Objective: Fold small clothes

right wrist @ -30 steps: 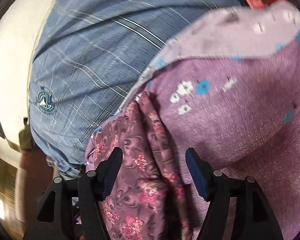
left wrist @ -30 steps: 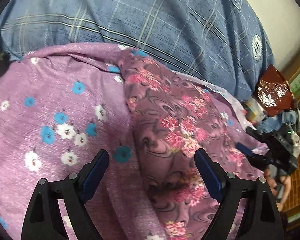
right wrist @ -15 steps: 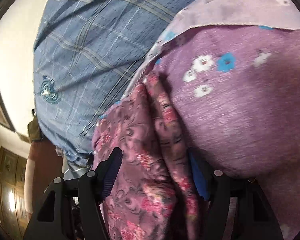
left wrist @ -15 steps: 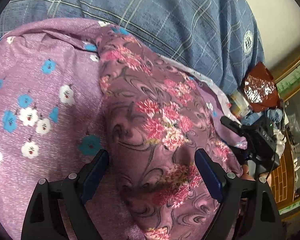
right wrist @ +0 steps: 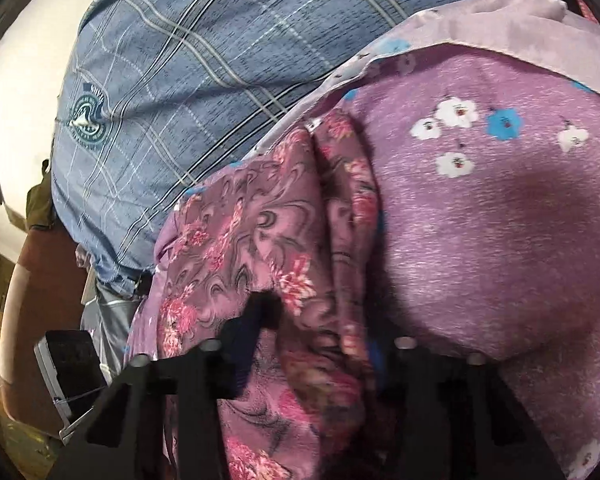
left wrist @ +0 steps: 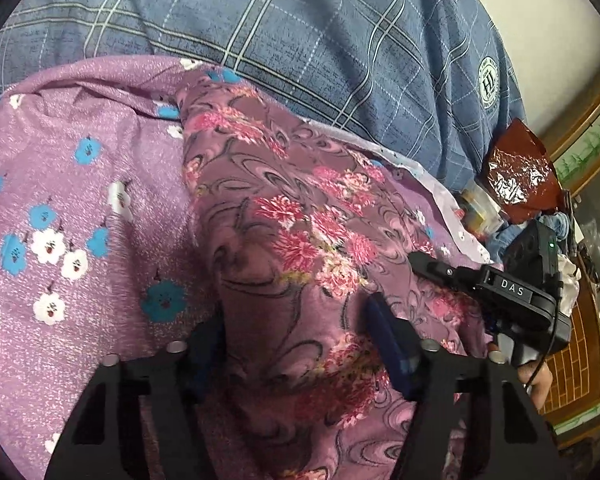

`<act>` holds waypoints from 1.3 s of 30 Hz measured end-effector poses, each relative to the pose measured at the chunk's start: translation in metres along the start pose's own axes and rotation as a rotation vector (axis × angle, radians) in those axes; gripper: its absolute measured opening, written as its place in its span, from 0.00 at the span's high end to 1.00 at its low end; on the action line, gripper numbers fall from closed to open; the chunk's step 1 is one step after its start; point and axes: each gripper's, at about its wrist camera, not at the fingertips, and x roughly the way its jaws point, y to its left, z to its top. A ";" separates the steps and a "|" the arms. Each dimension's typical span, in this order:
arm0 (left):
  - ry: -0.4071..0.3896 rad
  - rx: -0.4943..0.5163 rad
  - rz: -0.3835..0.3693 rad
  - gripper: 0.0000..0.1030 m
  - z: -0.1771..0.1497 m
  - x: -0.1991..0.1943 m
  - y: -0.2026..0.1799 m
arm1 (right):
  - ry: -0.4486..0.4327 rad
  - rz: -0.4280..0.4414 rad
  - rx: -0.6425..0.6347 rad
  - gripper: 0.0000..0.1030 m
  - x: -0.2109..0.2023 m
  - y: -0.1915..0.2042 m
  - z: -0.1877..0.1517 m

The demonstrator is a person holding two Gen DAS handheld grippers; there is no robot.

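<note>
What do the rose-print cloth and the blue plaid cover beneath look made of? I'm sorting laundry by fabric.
Rose-print cloth: seemingly a thin, smooth woven, perhaps rayon or polyester; it drapes in soft folds with a slight sheen. Blue plaid cover: likely a matte cotton-type weave with a visibly slubby texture. Neither fibre can be confirmed by sight.

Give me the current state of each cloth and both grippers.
Pink-flowered garment: bunched, pinched at two spots.
Purple blue-and-white-flowered cloth: spread flat beneath it, far edge turned up.
Blue plaid cloth: spread underneath.
Left gripper: just closed onto the garment.
Right gripper: just closed onto a garment fold.
</note>
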 end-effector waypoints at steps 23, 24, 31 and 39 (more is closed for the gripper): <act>0.049 -0.057 0.079 0.38 -0.008 -0.028 0.011 | -0.011 -0.109 -0.048 0.64 -0.019 0.035 -0.015; 0.047 -0.069 0.077 0.37 -0.008 -0.028 0.012 | -0.006 -0.100 -0.028 0.60 -0.018 0.031 -0.014; 0.030 -0.059 0.106 0.30 -0.009 -0.020 0.009 | -0.090 -0.064 0.045 0.33 -0.027 0.006 -0.002; -0.008 0.114 0.241 0.30 -0.016 -0.014 -0.025 | 0.016 -0.036 -0.063 0.34 0.004 0.023 -0.008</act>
